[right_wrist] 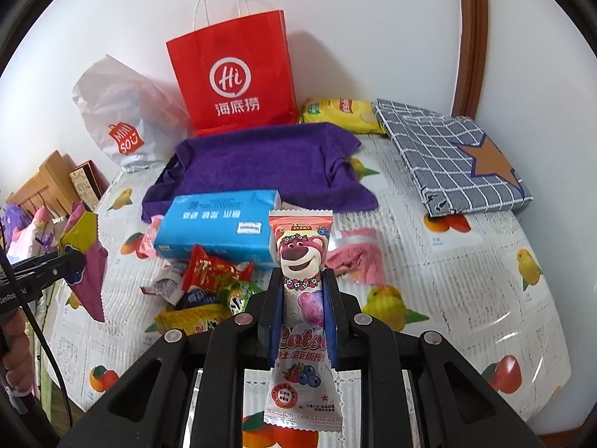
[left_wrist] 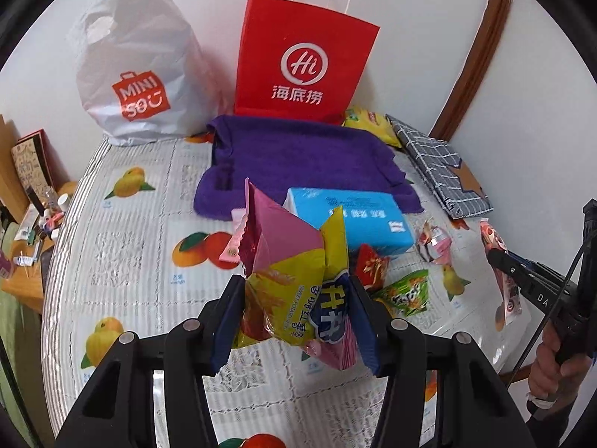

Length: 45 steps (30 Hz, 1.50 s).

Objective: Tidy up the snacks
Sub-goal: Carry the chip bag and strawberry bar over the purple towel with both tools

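My left gripper (left_wrist: 294, 287) is shut on a yellow and pink sweet-potato snack bag (left_wrist: 283, 246), crumpled between the blue pads and lifted above the table. My right gripper (right_wrist: 302, 280) is shut on a slim pink bear-print snack packet (right_wrist: 300, 246), held upright off the table. Each wrist view shows the other gripper at its side edge with its packet. Loose snacks lie in front of a blue tissue pack (right_wrist: 220, 227): a red packet (right_wrist: 212, 268), a green one (right_wrist: 238, 291) and a yellow one (right_wrist: 194, 317). A red paper bag (right_wrist: 231, 82) stands open at the back.
A white plastic bag (left_wrist: 138, 74) stands left of the red bag. A purple towel (left_wrist: 298, 156) lies before them, with a yellow chip bag (right_wrist: 339, 114) and a folded checked cloth (right_wrist: 447, 156) at the right. The table's fruit-print cover (right_wrist: 466, 261) drops off on the left towards a cluttered shelf (left_wrist: 33, 216).
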{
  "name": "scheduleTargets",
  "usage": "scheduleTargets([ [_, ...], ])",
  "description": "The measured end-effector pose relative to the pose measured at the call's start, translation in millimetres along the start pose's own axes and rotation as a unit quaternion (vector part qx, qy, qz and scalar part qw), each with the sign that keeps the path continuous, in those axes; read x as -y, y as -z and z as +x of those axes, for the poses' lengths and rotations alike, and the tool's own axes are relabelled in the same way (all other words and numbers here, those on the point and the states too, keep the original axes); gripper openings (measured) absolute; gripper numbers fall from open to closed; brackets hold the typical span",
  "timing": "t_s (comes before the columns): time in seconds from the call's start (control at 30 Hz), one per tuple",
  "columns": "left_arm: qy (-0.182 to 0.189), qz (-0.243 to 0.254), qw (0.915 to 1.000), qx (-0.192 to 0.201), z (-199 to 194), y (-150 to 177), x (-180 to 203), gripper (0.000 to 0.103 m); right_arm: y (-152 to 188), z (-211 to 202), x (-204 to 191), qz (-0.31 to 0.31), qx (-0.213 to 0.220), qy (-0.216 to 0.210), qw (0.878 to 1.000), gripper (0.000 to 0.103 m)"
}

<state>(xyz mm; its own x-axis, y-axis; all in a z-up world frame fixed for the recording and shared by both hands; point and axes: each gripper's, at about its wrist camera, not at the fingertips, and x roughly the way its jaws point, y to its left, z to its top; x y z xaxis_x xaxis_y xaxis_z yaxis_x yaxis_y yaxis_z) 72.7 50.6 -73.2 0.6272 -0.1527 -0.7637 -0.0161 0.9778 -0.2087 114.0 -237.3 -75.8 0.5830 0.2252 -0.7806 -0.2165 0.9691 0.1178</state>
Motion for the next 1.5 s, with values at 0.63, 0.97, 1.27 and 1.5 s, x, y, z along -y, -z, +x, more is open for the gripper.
scheduleTargets([
  [0.63,0.003,0.018,0.9997,0.017,29.7,-76.5,17.4,0.052,-70.7,40.4,-20.7,-0.010,0.023,-0.019,1.000,0.019],
  [0.97,-0.002,0.010,0.9998,0.020,65.0,-129.6,5.2,0.052,-119.2,95.6,-24.6,-0.001,0.023,-0.027,0.999,0.019],
  [1.27,-0.008,0.007,0.9998,0.017,103.6,-169.8,-7.4,0.052,-156.9,147.6,-34.9,-0.001,0.023,-0.028,0.999,0.019],
  [1.5,-0.003,0.000,1.0000,0.005,135.6,-192.4,-11.7,0.052,-174.1,179.8,-32.9,-0.003,0.016,-0.026,1.000,0.019],
])
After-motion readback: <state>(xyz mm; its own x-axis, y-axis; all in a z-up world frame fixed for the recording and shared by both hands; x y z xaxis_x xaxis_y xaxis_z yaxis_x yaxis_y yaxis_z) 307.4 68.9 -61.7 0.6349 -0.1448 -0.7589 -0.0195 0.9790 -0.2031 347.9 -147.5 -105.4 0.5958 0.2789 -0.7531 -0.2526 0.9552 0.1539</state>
